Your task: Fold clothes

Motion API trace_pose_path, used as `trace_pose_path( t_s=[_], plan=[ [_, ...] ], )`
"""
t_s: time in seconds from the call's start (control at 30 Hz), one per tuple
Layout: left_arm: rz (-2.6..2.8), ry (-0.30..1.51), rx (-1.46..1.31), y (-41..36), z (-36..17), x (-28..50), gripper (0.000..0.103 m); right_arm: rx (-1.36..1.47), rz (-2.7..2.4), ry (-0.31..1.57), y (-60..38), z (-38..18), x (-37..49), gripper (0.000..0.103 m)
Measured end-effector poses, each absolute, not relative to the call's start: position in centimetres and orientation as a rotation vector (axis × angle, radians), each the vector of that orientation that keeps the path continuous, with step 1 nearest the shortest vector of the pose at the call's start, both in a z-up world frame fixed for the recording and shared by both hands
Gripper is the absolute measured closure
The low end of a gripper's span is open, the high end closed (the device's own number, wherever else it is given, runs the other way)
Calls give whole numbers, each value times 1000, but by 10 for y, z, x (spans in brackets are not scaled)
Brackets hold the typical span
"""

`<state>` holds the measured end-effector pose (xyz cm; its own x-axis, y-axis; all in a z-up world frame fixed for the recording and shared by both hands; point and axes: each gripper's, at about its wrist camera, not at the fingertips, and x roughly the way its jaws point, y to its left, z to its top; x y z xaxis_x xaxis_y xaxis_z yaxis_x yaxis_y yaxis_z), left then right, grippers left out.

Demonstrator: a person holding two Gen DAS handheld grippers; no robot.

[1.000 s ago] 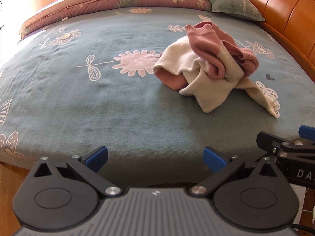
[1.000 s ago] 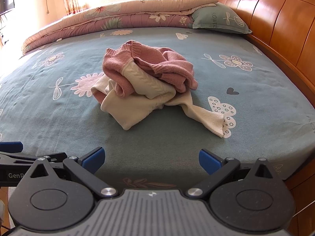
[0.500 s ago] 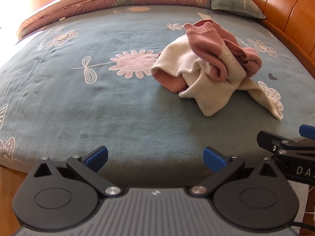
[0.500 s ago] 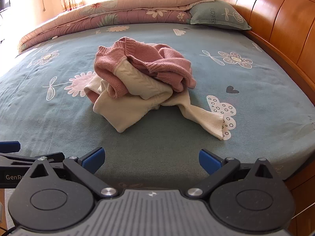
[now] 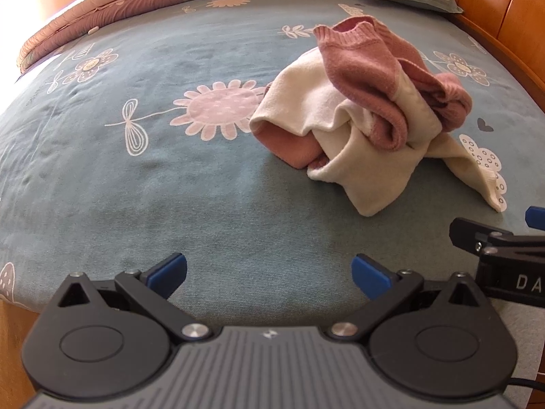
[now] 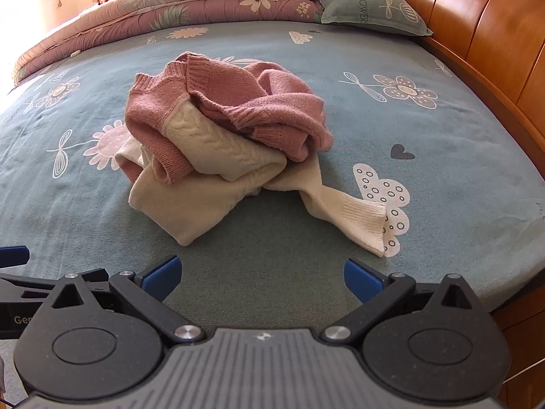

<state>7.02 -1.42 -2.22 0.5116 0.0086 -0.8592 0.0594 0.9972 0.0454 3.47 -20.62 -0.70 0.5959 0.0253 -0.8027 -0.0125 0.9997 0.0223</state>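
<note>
A pink and cream knit sweater point(image 5: 368, 119) lies crumpled in a heap on the blue-green flowered bed sheet point(image 5: 170, 187). It also shows in the right wrist view point(image 6: 221, 139), with one cream sleeve point(image 6: 354, 218) trailing toward the bed's front edge. My left gripper point(image 5: 269, 272) is open and empty above the front edge, left of the heap. My right gripper point(image 6: 262, 274) is open and empty just in front of the heap; its side shows in the left wrist view point(image 5: 494, 242).
A folded quilt point(image 6: 170, 3) and a green pillow point(image 6: 371, 10) lie at the far end of the bed. A wooden headboard point(image 6: 494, 44) runs along the right side. The left gripper's side point(image 6: 20, 286) shows at the left of the right wrist view.
Both grippers have moved forward toward the bed, so the sweater looks nearer and larger. Both stay open. The sweater has not moved.
</note>
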Motion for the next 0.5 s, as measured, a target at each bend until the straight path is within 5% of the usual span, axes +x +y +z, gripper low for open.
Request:
trace_pose_path(
  t_s=[0.5],
  plan=[
    [-55, 1109, 65, -20, -34, 123, 1, 20, -1, 1005, -213, -18, 89, 0]
  ],
)
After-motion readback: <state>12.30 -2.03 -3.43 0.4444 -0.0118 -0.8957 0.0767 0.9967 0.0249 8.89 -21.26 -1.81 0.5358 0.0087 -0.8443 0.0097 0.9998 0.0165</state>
